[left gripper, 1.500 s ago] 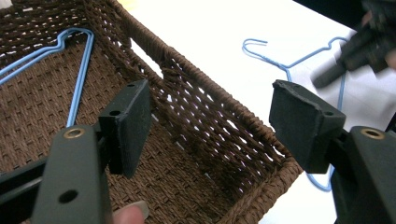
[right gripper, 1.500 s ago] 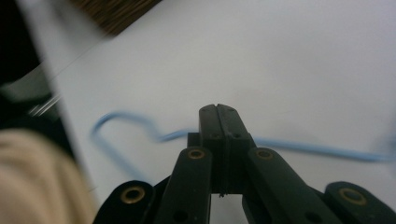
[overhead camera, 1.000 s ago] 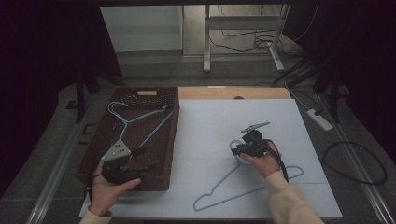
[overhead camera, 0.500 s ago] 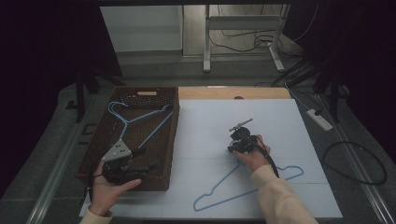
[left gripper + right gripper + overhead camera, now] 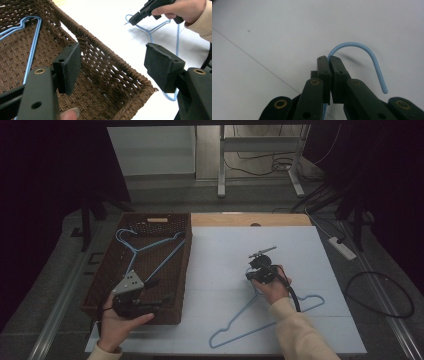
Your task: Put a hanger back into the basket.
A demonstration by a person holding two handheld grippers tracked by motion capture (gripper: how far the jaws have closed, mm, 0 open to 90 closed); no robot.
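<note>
**Right gripper pinching the hanger at its hook**

The right gripper (image 5: 329, 62) is clamping the neck of the blue hanger (image 5: 260, 320), just below the curved hook (image 5: 372, 62); its jaws have just been closing, and the wire is now sitting between the pads. The hanger is lying flat on the white tabletop (image 5: 220, 265) at lower centre of the high view. At lower left, the left gripper (image 5: 112, 65) is hanging released over the near corner of the wicker basket (image 5: 184, 270), which is already holding another blue hanger (image 5: 145, 247). For a clean lift, the grip should probably be staying firm on the thin wire, rising slowly so the wide body is not swinging or catching the basket rim
</note>
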